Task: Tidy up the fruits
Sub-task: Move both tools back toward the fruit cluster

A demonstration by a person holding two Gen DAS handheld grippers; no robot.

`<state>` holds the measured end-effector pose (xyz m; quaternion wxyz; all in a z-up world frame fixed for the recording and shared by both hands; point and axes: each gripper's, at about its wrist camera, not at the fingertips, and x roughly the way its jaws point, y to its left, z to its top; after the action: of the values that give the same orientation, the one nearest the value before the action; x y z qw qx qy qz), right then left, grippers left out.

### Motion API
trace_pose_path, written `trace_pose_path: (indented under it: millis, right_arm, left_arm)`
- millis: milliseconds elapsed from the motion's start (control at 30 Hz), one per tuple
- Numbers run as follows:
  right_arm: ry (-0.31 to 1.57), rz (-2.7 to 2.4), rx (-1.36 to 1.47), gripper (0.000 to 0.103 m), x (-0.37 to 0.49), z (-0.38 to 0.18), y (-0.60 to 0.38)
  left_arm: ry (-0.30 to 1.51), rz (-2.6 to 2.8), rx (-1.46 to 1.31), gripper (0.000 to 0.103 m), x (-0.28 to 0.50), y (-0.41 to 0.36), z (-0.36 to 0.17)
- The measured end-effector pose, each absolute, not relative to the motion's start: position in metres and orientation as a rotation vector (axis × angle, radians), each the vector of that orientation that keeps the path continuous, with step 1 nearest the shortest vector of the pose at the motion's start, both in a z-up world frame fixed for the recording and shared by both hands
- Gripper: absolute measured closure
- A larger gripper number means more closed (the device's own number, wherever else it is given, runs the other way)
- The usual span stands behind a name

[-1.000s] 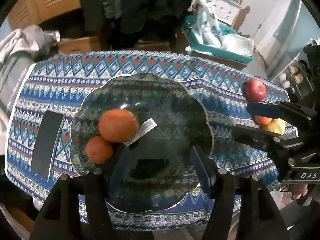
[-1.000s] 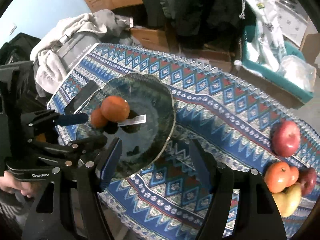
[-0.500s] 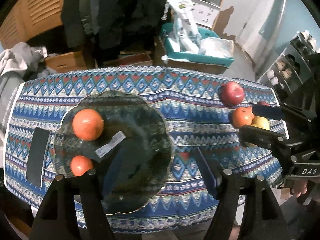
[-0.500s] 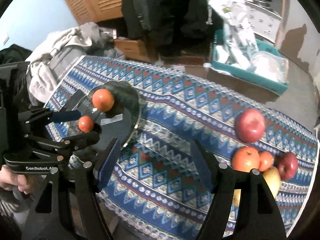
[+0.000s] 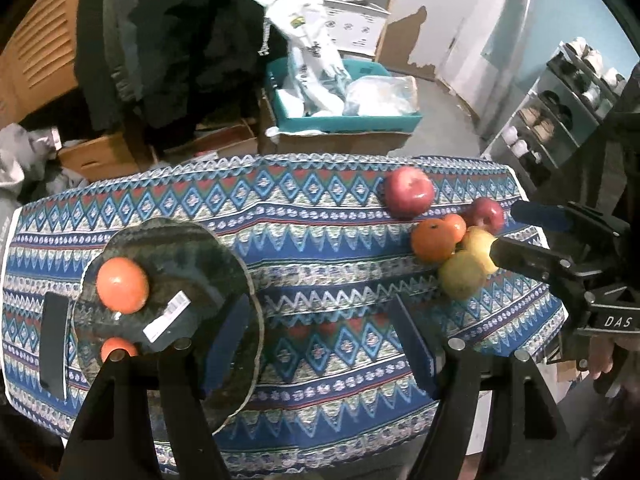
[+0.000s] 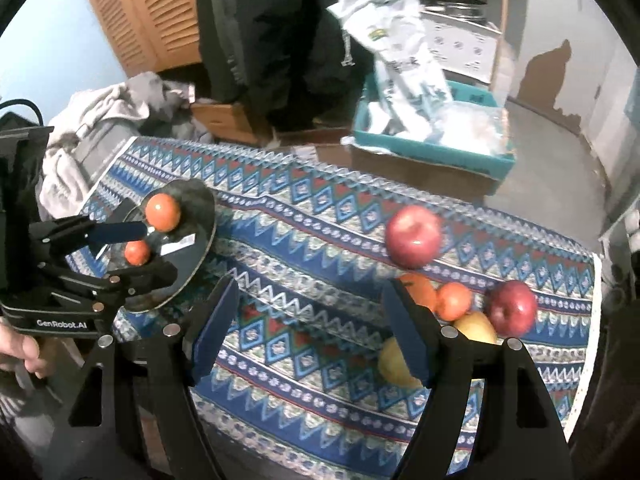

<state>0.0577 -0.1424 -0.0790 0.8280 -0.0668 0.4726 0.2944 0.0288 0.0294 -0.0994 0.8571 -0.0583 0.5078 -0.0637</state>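
A dark glass plate [image 5: 200, 248] [image 6: 200, 200] on the left of the patterned tablecloth holds a large orange [image 5: 122, 285] [image 6: 162, 212], a small orange [image 5: 118, 347] [image 6: 137, 252] and a white label [image 5: 166, 315]. At the right lie a big red apple [image 5: 409, 192] [image 6: 414, 236], a small red apple [image 5: 486, 216] [image 6: 513, 307], two oranges [image 5: 434, 239] [image 6: 454, 300] and yellow fruits [image 5: 464, 276] [image 6: 476, 326]. My left gripper [image 5: 320, 344] [image 6: 140, 248] is open above the near edge by the plate. My right gripper [image 6: 310, 328] [image 5: 520, 232] is open and empty beside the fruit pile.
A dark phone [image 5: 54, 344] lies left of the plate. Beyond the table stand cardboard boxes [image 5: 100, 156], a teal bin [image 5: 344, 116] with white bags, a grey cloth heap [image 6: 92, 128] and shoe shelves [image 5: 560, 112] at the right.
Both grippers have pulled back and swung right, so the plate has slid left in both views and the fruit pile has come into fuller view. Both stay open.
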Motion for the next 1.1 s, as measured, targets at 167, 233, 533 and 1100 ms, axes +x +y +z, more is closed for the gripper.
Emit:
trace_pose_path:
  millis: [167,233,533,1100]
  right_arm:
    - [0.989,0.594,-0.108,0.028,0.06,-0.074,-0.171]
    - [0.985,0.579,-0.1,0.028,0.061,-0.073,-0.182]
    - [0.981,0.51,-0.07,0.024,0.068,-0.073,-0.229]
    - [1.074,0.46,-0.079,0.024,0.109,-0.081,-0.281]
  left_arm:
    - [1.046,-0.172,-0.1,0.027,0.034,0.008,-0.091]
    - [1.042,-0.184,-0.092,0.026,0.037,0.0,-0.089]
    - [1.054,-0.259,-0.031,0.025,0.05,-0.044,-0.086]
    - [1.124,-0.371,0.068,0.023,0.093,-0.099,-0.082]
